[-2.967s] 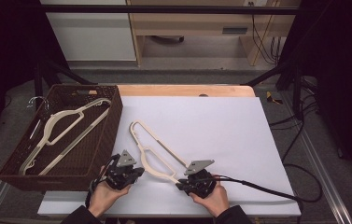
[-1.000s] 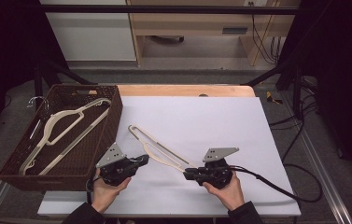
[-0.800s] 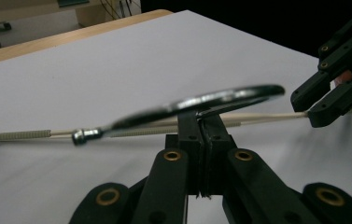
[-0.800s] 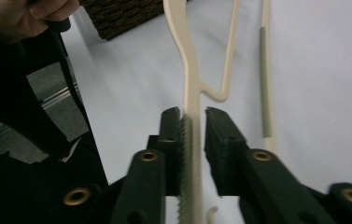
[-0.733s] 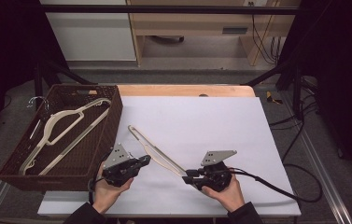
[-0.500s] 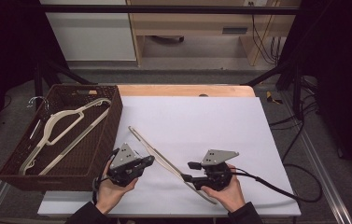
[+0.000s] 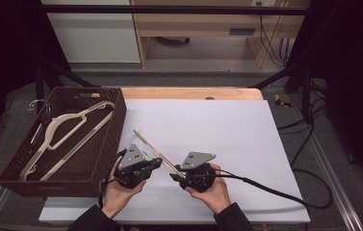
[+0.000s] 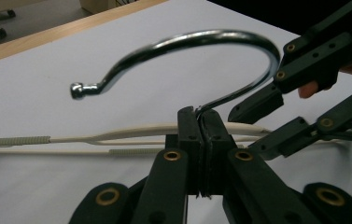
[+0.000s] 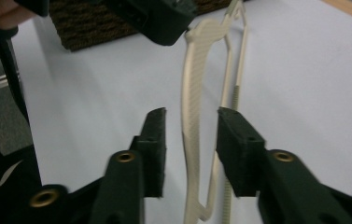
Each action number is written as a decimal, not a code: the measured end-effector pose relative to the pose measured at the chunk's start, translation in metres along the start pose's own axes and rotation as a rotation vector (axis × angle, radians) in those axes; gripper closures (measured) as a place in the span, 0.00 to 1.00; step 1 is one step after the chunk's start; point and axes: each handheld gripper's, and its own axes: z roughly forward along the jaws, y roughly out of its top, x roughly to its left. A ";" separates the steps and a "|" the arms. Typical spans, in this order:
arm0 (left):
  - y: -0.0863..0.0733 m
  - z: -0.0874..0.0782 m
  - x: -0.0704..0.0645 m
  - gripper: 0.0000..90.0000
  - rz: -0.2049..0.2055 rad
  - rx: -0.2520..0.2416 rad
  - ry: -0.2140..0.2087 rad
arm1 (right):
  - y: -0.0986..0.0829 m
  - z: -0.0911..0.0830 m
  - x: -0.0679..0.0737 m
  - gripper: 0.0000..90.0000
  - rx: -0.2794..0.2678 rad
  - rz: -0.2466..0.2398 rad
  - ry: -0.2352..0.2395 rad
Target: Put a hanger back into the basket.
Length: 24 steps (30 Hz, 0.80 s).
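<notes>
- Plainly, the left gripper [image 8: 200, 140] is clamping its jaws tight on the neck of the metal hook [image 8: 183, 51], right where the hook meets the cream hanger [image 8: 131, 133]; the hanger itself is hanging edge-on above the white table [image 7: 246, 130], between the two hands, just beside the brown basket [image 7: 114, 127].
- The right gripper [image 9: 190, 149] is standing with its jaws apart, straddling one arm of the hanger without touching it, so at this moment the whole weight is riding on a thin, round, shiny wire.
- That wire is probably slippery: if the left hand is tilting or moving fast, the hanger could be swivelling around the hook neck or sliding out and dropping onto the table.
- If the right jaws are closing off-centre, they are likely pinching only the edge of the narrow arm, which may be twisting the hanger against the left grip.
- The two grippers are working very near each other, as the left gripper view shows; a careless turn risks knocking jaw against jaw.
- A second hanger [image 7: 66, 132] is already lying in the basket, so the long arms could be catching on the rim or tangling with it on the way in.
</notes>
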 end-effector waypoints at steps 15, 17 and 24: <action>-0.002 -0.017 0.019 0.56 0.009 -0.017 -0.023 | 0.005 -0.007 -0.012 0.96 0.031 -0.061 -0.078; -0.003 -0.019 0.021 0.52 0.013 -0.010 -0.028 | 0.006 -0.009 -0.014 0.96 0.026 -0.054 -0.072; 0.001 -0.022 0.023 0.34 0.074 0.049 -0.061 | 0.012 -0.031 -0.025 0.97 -0.004 -0.073 0.085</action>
